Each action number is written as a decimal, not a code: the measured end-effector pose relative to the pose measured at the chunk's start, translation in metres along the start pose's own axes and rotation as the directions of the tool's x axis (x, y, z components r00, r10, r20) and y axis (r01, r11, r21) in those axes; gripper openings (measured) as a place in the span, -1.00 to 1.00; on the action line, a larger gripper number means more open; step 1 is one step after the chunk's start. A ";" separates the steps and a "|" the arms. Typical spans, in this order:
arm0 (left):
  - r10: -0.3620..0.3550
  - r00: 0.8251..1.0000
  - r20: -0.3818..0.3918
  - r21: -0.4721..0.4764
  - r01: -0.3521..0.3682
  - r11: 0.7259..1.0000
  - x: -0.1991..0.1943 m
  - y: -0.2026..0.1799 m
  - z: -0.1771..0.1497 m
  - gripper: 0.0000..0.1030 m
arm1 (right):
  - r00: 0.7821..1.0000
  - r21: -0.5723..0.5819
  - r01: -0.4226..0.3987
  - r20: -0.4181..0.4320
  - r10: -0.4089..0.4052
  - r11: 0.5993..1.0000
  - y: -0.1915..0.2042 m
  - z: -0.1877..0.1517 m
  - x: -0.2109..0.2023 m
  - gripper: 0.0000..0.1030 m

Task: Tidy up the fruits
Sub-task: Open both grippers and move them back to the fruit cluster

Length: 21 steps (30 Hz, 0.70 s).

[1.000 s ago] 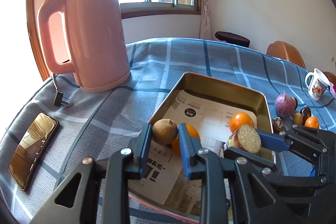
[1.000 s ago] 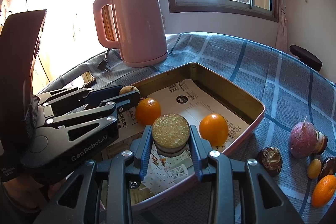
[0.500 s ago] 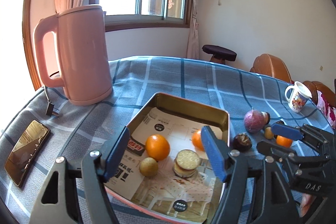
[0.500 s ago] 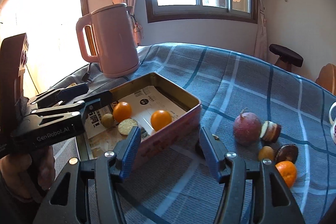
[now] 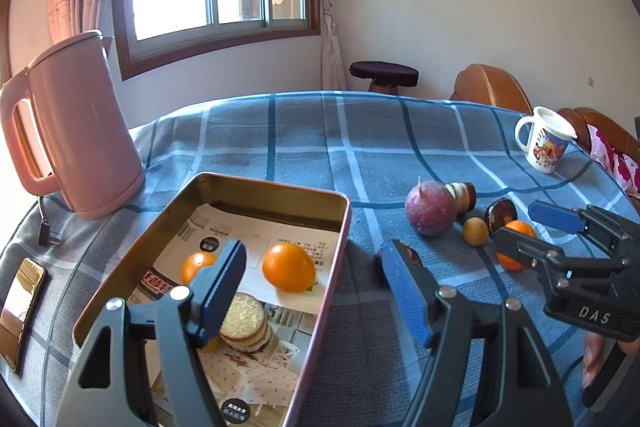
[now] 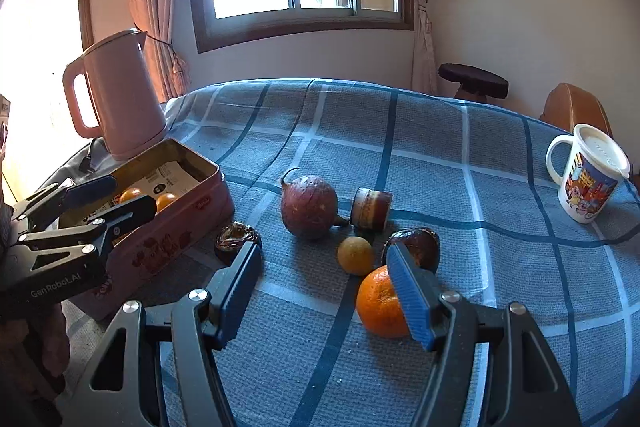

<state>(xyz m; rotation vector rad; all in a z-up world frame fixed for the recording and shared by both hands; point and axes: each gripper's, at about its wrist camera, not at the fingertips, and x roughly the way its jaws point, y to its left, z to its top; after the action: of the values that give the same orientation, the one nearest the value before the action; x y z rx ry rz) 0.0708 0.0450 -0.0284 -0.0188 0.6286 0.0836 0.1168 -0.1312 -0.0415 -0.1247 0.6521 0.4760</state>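
Note:
A gold-lined pink tin (image 5: pixel 272 187) holds two oranges (image 5: pixel 288 273) and a sliced round fruit (image 5: pixel 242 323) on printed paper. My left gripper (image 5: pixel 314 255) hangs open over the tin's right rim, with nothing held. On the cloth to the right lie a purple-red fruit (image 6: pixel 308 207), a cut stub (image 6: pixel 370 208), a small yellow fruit (image 6: pixel 355 255), a dark half shell (image 6: pixel 416 245), an orange (image 6: pixel 380 303) and a dark brown piece (image 6: pixel 234 237). The jaws of my right gripper (image 6: pixel 323 255) are opening just in front of them. They grip nothing, and the orange lies by the right finger.
A pink kettle (image 5: pixel 80 131) stands behind the tin at the left, its plug (image 5: pixel 48 233) beside it. A phone (image 5: pixel 20 307) lies near the left table edge. A lidded mug (image 6: pixel 584 179) stands at the far right. A stool and chairs stand past the table.
Both grippers let go of their fruit into the tin and opened. They then drew back and swung right, the right one over to the loose fruit on the cloth.

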 end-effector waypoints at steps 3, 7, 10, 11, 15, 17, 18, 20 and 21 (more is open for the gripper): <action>-0.030 0.999 -0.013 0.029 0.030 0.999 0.005 -0.012 -0.001 0.42 | 1.000 0.049 0.026 -0.018 -0.026 0.998 -0.017 -0.004 0.001 0.30; -0.019 1.000 -0.006 0.026 0.020 0.999 0.009 -0.013 0.001 0.42 | 0.999 0.078 -0.028 -0.014 0.029 0.997 -0.022 -0.006 -0.002 0.30; 0.002 1.000 -0.001 -0.027 -0.002 1.000 0.007 0.006 0.005 0.43 | 0.998 -0.011 -0.063 -0.023 0.063 0.998 0.002 0.001 0.003 0.30; 0.013 1.000 0.002 -0.042 -0.012 0.999 0.006 0.013 0.007 0.43 | 0.996 -0.038 -0.086 -0.033 0.085 0.996 0.011 0.003 0.007 0.30; 0.054 0.998 0.016 -0.078 -0.053 0.996 0.000 0.034 0.012 0.50 | 0.987 -0.081 -0.140 -0.097 0.132 0.987 0.039 0.010 0.034 0.30; 0.066 0.997 0.025 -0.088 -0.064 0.994 -0.002 0.042 0.013 0.50 | 0.981 -0.089 -0.160 -0.124 0.149 0.983 0.049 0.011 0.047 0.30; 0.069 0.997 0.027 -0.093 -0.067 0.993 -0.002 0.044 0.013 0.50 | 0.978 -0.095 -0.170 -0.141 0.156 0.981 0.054 0.010 0.052 0.30; 0.067 0.997 0.027 -0.099 -0.064 0.993 -0.002 0.048 0.013 0.50 | 0.971 -0.104 -0.186 -0.169 0.167 0.977 0.061 0.009 0.061 0.30; 0.067 0.997 0.025 -0.101 -0.064 0.993 -0.002 0.050 0.012 0.50 | 0.970 -0.108 -0.185 -0.179 0.164 0.977 0.063 0.009 0.065 0.30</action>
<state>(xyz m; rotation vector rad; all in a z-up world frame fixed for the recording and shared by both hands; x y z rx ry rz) 0.0724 0.0952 -0.0172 -0.0936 0.5961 0.1782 0.1378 -0.0484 -0.0714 -0.2278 0.8039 0.6821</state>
